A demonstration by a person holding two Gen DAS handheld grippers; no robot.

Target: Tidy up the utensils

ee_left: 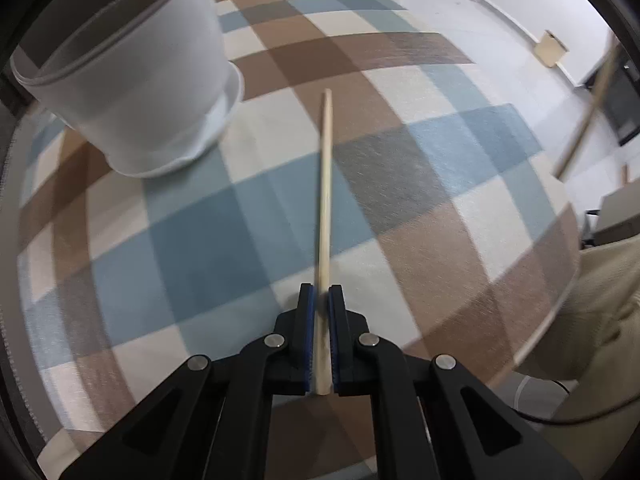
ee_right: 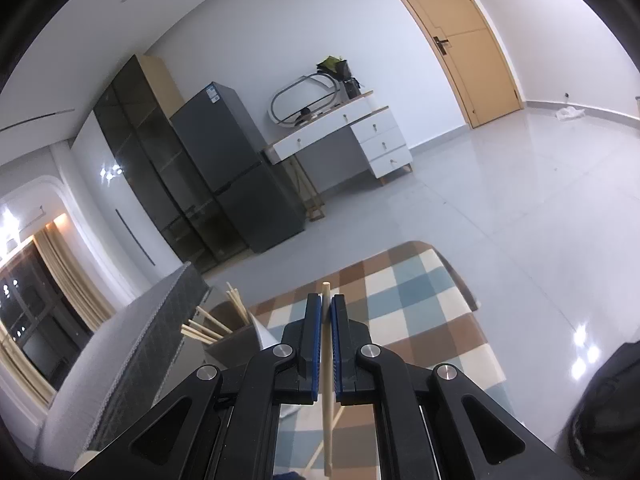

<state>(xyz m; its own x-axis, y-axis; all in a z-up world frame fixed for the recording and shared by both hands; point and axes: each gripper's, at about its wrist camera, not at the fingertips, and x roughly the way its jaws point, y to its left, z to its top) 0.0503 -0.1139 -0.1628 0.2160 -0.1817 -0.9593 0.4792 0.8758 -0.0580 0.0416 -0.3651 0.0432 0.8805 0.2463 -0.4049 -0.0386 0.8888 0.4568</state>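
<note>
Chopsticks are seen in both views. One wooden chopstick (ee_left: 325, 216) is clamped between the blue pads of the left gripper (ee_left: 323, 296), its thick end seated deep between the closed jaws and its thin tip pointing forward over the checked tablecloth (ee_left: 208, 248). Whether the tip touches the cloth cannot be told. A white cup (ee_left: 136, 80) is seen tilted at upper left, well apart from the chopstick. A second chopstick (ee_right: 326, 368) is gripped by the right gripper (ee_right: 326, 308), whose jaws are closed on it; its tip projects just past the fingertips and its other end runs down below the jaws. To the left of this gripper, a holder (ee_right: 236, 338) containing several more chopsticks (ee_right: 208, 330) is visible. Beyond the table, a grey refrigerator (ee_right: 236, 160), a white desk (ee_right: 352, 132) and a wooden door (ee_right: 460, 40) are shown.
</note>
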